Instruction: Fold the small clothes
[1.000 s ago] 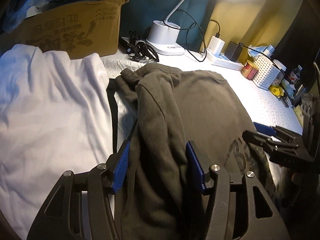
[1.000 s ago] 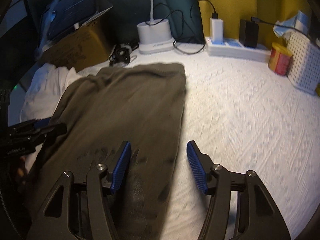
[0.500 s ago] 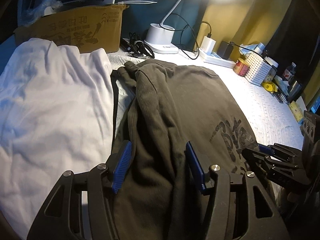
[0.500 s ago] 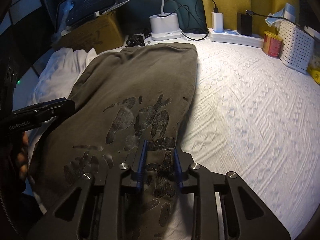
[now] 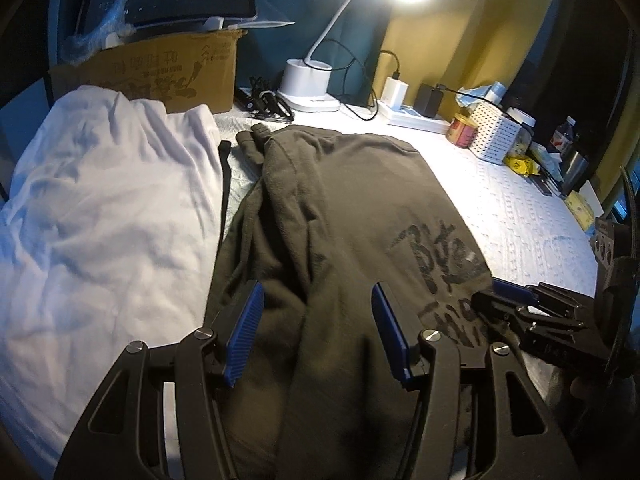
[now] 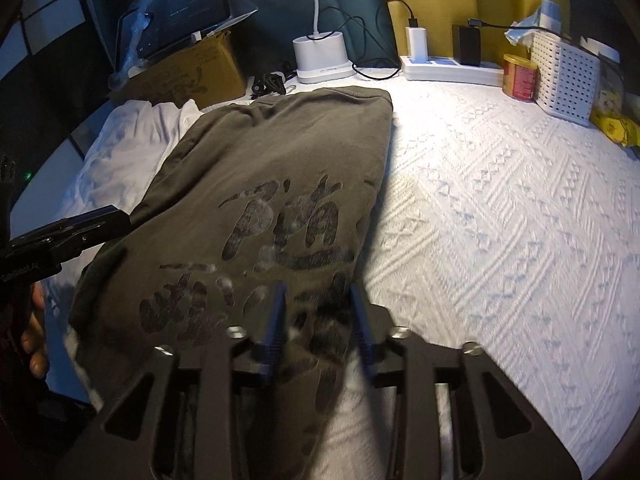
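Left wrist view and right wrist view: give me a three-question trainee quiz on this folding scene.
1. True or false: the olive shirt lies to the right of the white garment in the left wrist view.
2. What is printed on the olive shirt? A) dark characters B) red stripes C) nothing
3. Fill in: behind the shirt stands a white lamp beside a cardboard ____.

Key: 1 true; 2 A; 3 box

Lamp (image 5: pixel 310 88) (lit), cardboard box (image 5: pixel 160 76)

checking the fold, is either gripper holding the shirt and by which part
Neither: the left gripper stands open over the dark shirt; the right gripper is opening at its printed near edge.
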